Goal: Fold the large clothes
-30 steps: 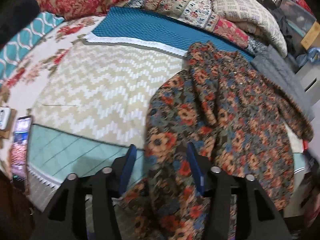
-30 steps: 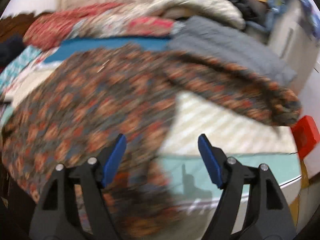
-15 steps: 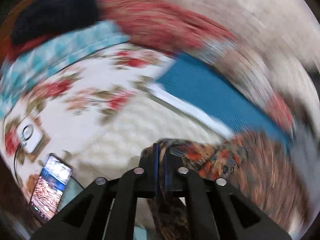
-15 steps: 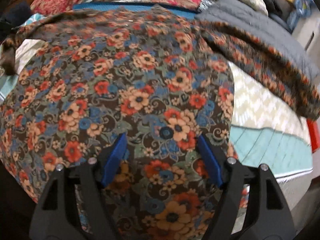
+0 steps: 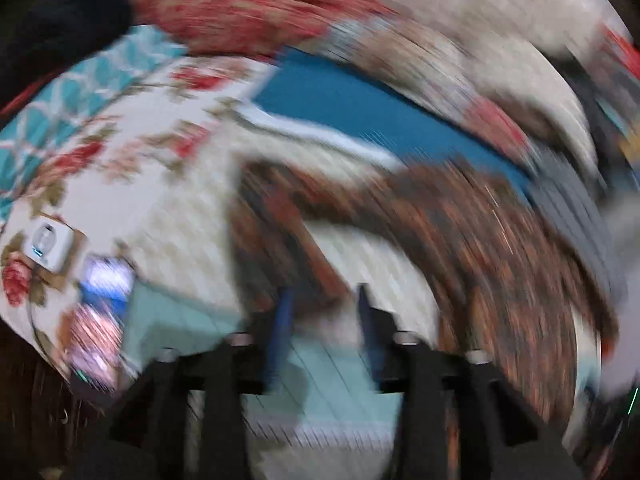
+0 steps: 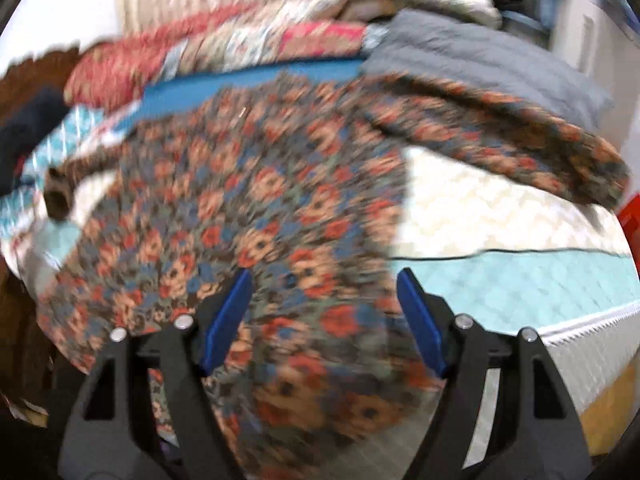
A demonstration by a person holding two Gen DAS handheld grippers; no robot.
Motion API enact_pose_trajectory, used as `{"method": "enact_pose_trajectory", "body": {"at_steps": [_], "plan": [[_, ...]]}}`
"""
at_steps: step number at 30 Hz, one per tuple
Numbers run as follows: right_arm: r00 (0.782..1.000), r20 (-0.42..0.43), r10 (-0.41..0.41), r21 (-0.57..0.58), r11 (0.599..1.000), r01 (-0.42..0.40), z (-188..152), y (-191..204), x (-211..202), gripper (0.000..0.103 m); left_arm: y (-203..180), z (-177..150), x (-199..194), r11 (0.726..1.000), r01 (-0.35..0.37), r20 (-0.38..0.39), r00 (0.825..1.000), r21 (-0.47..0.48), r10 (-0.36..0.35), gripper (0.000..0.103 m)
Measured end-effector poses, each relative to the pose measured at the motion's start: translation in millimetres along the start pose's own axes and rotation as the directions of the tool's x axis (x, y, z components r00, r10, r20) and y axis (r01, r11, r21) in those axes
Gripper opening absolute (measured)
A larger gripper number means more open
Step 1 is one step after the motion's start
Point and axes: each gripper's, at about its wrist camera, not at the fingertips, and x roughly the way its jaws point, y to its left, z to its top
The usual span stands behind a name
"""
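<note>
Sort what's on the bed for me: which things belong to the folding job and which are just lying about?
Job:
- floral shirt, spread on the bed, sleeves out
- left gripper, open
- right gripper, open above the shirt's hem

Lying about:
- phone
- small white device
- grey quilted cover
- red floral pillows
- blue cloth

The left gripper [image 5: 323,320] and right gripper [image 6: 325,312] are each showing black angular finger arms, blue flat pads at the inner faces, and round silver screws [image 6: 464,321] toward six o'clock.
</note>
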Motion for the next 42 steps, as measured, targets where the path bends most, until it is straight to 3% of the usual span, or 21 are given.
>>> {"method": "enact_pose_trajectory", "body": {"at_steps": [5,9,11,12,16,18,19,20,23,26,28,31,33,35,37,39,41,42], "plan": [[1.000,-0.013,0.017,0.145,0.989,-0.015,-19.6,-58.7,-30.1,0.072,-46.1,-90.8,24.2,0.989,0.113,-0.172,0.981,0.095,-0.095,0.000],[0.995,-0.055,0.085,0.185,0.980,-0.074,-51.5,-74.5,-35.4,0.072,-67.0,-132.0,40.7,0.981,0.173,-0.274,0.951,0.092,-0.143,0.000],[0.996,-0.075,0.058,0.144,0.988,-0.047,-64.5,-68.4,-31.5,0.072,-72.7,-145.4,42.8,0.976,0.205,-0.293,0.940,0.070,-0.176,0.000],[0.997,-0.080,0.025,0.115,0.993,-0.016,-68.7,-65.1,-27.5,0.072,-75.4,-148.9,41.3,0.978,0.197,-0.280,0.945,0.074,-0.169,0.000],[0.997,-0.078,0.016,0.110,0.994,-0.007,-64.8,-64.9,-2.2,0.070,-88.1,-156.3,33.8,0.981,0.159,-0.262,0.957,0.113,-0.125,0.000],[0.991,-0.120,0.057,0.109,0.993,-0.044,-57.5,-60.6,17.3,0.039,-88.3,-150.9,34.4,0.984,0.139,-0.273,0.956,0.108,-0.105,0.006],[0.988,-0.140,0.060,0.099,0.994,-0.046,-53.9,-56.5,22.5,0.014,-85.6,-147.2,31.6,0.987,0.128,-0.267,0.959,0.093,-0.100,0.006],[0.987,-0.144,0.071,0.094,0.994,-0.058,-47.8,-52.6,20.2,0.008,-82.2,-140.7,25.5,0.990,0.114,-0.248,0.965,0.079,-0.091,0.006],[0.994,0.010,0.111,0.137,0.984,-0.112,-25.9,-58.3,-36.2,0.007,-68.5,-123.1,-7.5,0.992,0.121,-0.163,0.980,0.041,-0.113,0.006],[0.973,0.192,0.132,0.187,0.968,-0.168,-15.8,-75.6,-121.9,0.007,-57.6,-112.2,-40.0,0.987,0.160,-0.104,0.982,0.003,-0.159,0.006],[0.969,0.217,0.115,0.186,0.970,-0.156,-24.5,-79.5,-153.2,0.007,-56.8,-114.3,-51.7,0.989,0.148,-0.087,0.985,0.011,-0.146,0.006],[0.987,0.138,0.082,0.199,0.974,-0.108,-59.1,-79.6,-158.5,0.007,-54.0,-131.2,-49.1,0.991,0.133,-0.113,0.985,0.000,-0.133,0.006],[0.997,0.037,0.062,0.230,0.971,-0.069,-89.1,-83.1,-136.2,0.007,-42.0,-142.5,-36.6,0.993,0.112,-0.160,0.980,-0.030,-0.115,0.006],[0.997,-0.062,0.050,0.298,0.954,-0.029,-121.8,-90.8,-103.2,0.007,-28.9,-159.6,-11.9,0.989,0.102,-0.235,0.964,-0.104,-0.124,0.006],[0.985,-0.165,0.050,0.324,0.946,0.006,-145.4,-92.0,-70.6,0.009,-25.1,-175.3,8.6,0.994,0.049,-0.281,0.957,-0.101,-0.076,0.006],[0.977,-0.209,0.046,0.317,0.948,0.024,-154.7,-89.1,-57.4,0.017,-23.3,-186.6,18.2,0.997,0.000,-0.294,0.956,-0.071,-0.021,0.006],[0.984,-0.180,0.016,0.300,0.953,0.039,-148.6,-91.1,-64.7,0.038,-24.6,-188.0,14.1,0.998,0.004,-0.274,0.961,-0.060,-0.020,0.006],[0.989,-0.150,-0.001,0.294,0.955,0.046,-143.1,-93.8,-71.7,0.042,-26.4,-187.3,11.0,0.999,0.005,-0.264,0.964,-0.042,-0.016,0.006]]}}
